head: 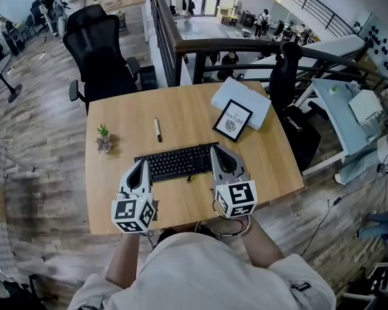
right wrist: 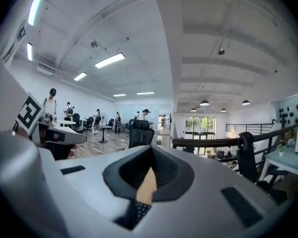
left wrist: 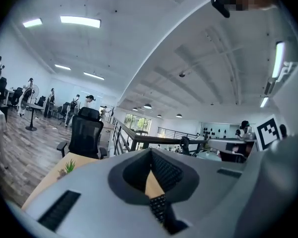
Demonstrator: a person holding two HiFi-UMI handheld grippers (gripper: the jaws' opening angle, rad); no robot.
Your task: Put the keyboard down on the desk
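The left gripper (head: 141,166) and right gripper (head: 220,155) both have their jaws pressed together on nothing, pointing toward twelve o'clock. The keyboard (head: 176,162) lies flat on the desk (head: 187,112) between their tips. Its long axis runs nine to three, and it is equally near both.

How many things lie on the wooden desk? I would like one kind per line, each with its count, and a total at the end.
Keyboard: 1
Pen: 1
Plant: 1
Frame: 1
White pad: 1
Total: 5
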